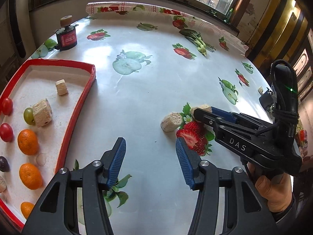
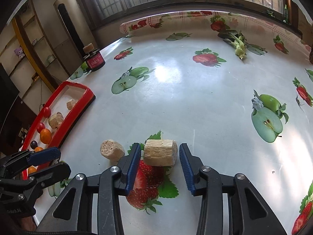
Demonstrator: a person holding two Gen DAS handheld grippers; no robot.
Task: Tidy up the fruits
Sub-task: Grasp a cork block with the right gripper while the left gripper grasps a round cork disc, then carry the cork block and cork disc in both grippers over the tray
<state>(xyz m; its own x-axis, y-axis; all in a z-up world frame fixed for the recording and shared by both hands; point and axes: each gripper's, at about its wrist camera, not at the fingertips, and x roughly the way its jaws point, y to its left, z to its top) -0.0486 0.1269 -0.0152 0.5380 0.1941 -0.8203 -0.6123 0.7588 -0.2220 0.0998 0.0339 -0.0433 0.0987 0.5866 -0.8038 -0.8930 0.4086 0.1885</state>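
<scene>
A red-rimmed tray (image 1: 78, 105) at the left holds several oranges (image 1: 27, 142), cherry tomatoes (image 1: 6, 132), a green grape (image 1: 28, 116) and beige fibrous chunks (image 1: 42, 112). Two more beige chunks lie on the fruit-print tablecloth. My right gripper (image 2: 160, 146) is lowered around the larger chunk (image 2: 159, 155), which lies between its blue pads with a thin gap on each side. The smaller chunk (image 2: 112, 152) lies just left of that gripper. My left gripper (image 1: 150, 143) hovers open over bare cloth with nothing between its fingers, near the smaller chunk (image 1: 171, 121).
A black jar with a red label (image 1: 66, 39) stands at the back left. A leafy green vegetable (image 1: 195, 39) lies at the back right. A small beige scrap (image 1: 260, 90) sits near the right edge. A person's hand (image 1: 273, 192) holds the right gripper.
</scene>
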